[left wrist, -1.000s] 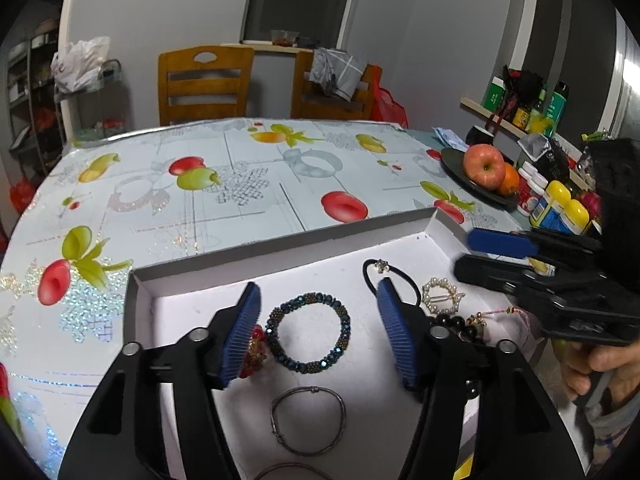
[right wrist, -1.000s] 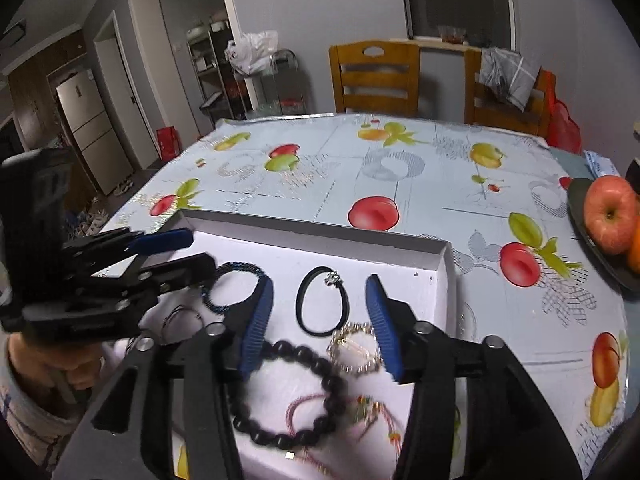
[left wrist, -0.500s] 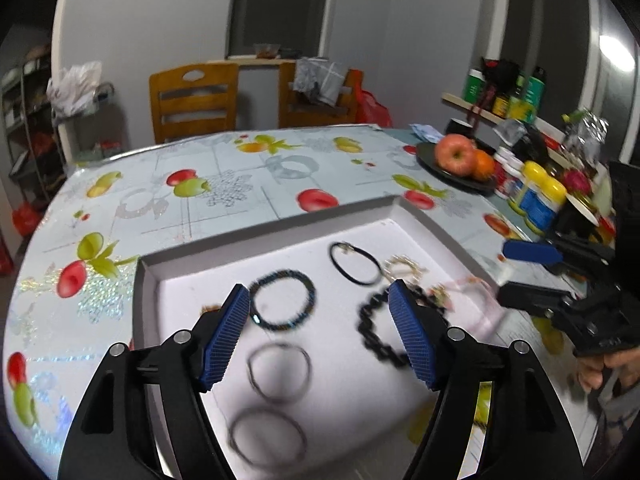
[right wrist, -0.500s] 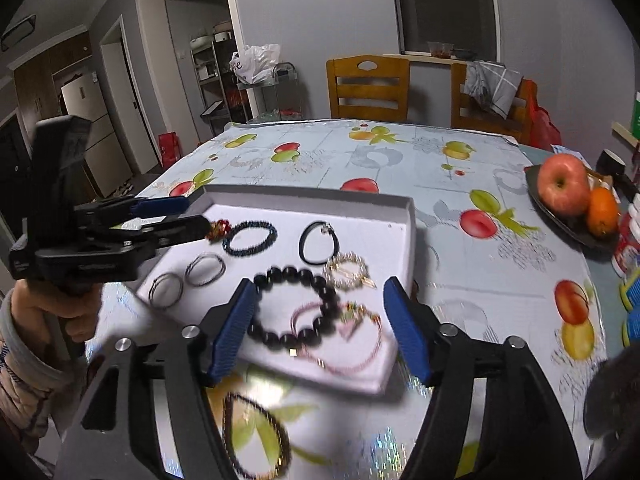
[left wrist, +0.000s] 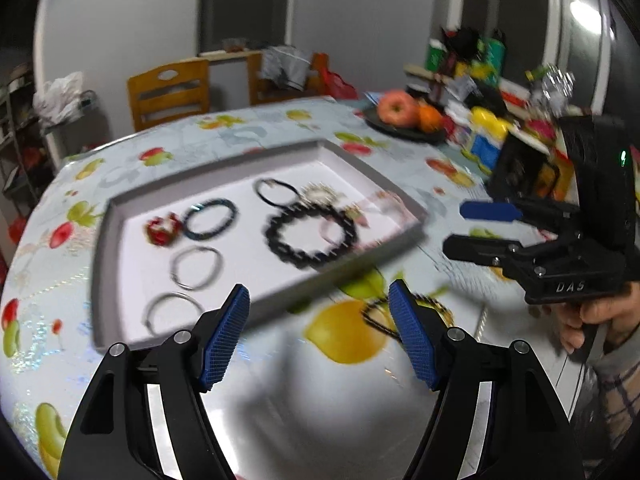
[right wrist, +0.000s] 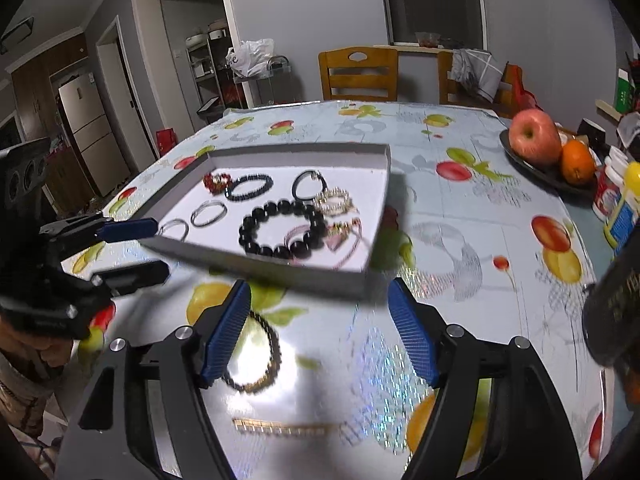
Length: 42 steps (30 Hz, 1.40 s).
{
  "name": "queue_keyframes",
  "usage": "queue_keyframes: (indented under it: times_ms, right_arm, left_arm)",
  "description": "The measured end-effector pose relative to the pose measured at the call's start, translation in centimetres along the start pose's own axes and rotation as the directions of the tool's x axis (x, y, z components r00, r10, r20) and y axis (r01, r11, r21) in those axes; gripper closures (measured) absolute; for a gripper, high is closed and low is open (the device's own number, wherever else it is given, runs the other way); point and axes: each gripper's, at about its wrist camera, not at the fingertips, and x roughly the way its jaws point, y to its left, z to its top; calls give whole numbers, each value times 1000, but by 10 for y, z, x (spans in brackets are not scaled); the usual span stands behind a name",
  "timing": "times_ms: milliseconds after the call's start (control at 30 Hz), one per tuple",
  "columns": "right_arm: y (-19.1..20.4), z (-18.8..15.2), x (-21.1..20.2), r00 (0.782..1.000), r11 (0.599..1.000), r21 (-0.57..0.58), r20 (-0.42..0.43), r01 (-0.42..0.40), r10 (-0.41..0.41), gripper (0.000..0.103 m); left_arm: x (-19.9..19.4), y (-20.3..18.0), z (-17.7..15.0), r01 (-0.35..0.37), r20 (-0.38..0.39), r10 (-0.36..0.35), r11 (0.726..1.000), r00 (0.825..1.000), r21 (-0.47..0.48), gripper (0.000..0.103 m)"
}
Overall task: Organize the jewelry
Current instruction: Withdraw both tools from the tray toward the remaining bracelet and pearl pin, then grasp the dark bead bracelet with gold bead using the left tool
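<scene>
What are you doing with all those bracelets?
A person is sorting jewelry with a gripper in each hand. Most bracelets already lie in the white tray. The left gripper and right gripper are both open and holding nothing. A dark-and-gold bracelet and a gold chain still lie on the tablecloth.
</scene>
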Motion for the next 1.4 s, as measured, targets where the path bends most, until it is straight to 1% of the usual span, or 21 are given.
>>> queue_keyframes:
  times_ms: [67, 133, 300, 367, 433, 467, 567, 600, 633, 767, 967, 1133, 1333, 1367, 1400]
  right_arm:
    - [-1, -6, -2, 1000, 1000, -1, -10, 0, 0, 31]
    - [-2, -14, -5, 1000, 1000, -5, -14, 3, -3, 28]
    - [-5, -28, -12, 999, 1000, 1, -33, -6, 6, 27]
    - [-4, -32, -14, 999, 1000, -6, -39, -10, 10, 26]
    - [-3, -34, -15, 999, 1000, -14, -49, -14, 13, 25]
    - [-1, -36, -14, 998, 1000, -21, -56, -17, 16, 25]
    - [4, -42, -12, 996, 999, -42, -83, -33, 30, 24]
    - [5, -42, -12, 996, 998, -47, -88, -38, 33, 23]
    - [7, -43, -12, 995, 998, -52, -94, -41, 36, 23]
    - [13, -45, -8, 991, 996, -70, -125, -45, 36, 23]
    - [20, -49, -3, 985, 995, -89, -169, -44, 28, 23]
    - [23, -53, -1, 982, 994, -98, -190, -40, 20, 21]
    - [27, -53, 3, 979, 993, -120, -202, -21, -3, 20]
    - [28, -54, 3, 980, 992, -125, -201, -16, -10, 21]
    - [29, -54, 3, 980, 991, -132, -198, -11, -16, 26]
  left_arm:
    - [10, -9, -2, 11, -32, -11, 1000, 999, 21, 35]
    - [19, -14, -2, 20, -58, -18, 999, 998, 32, 39]
    - [43, -25, 0, 25, -125, -17, 997, 992, 67, 50]
    - [52, -27, 0, 28, -155, -16, 997, 988, 74, 59]
    - [56, -28, 0, 29, -163, -16, 996, 987, 80, 63]
    - [55, -29, 0, 43, -163, -28, 995, 986, 85, 76]
    - [54, -30, -2, 45, -166, -26, 993, 986, 109, 90]
    - [52, -29, -3, 48, -169, -29, 992, 985, 112, 91]
    - [50, -28, -5, 54, -173, -34, 992, 984, 113, 95]
    - [41, -18, -11, 40, -175, -20, 993, 984, 110, 96]
    - [17, 10, -26, 11, -167, -1, 998, 986, 63, 96]
    - [-4, 27, -39, 0, -159, 6, 999, 987, 37, 96]
    - [-15, 38, -47, 2, -148, 1, 1000, 989, 17, 95]
    - [-16, 39, -46, 6, -143, -4, 1000, 990, 11, 95]
    - [-17, 39, -46, 10, -138, -9, 1000, 990, 8, 95]
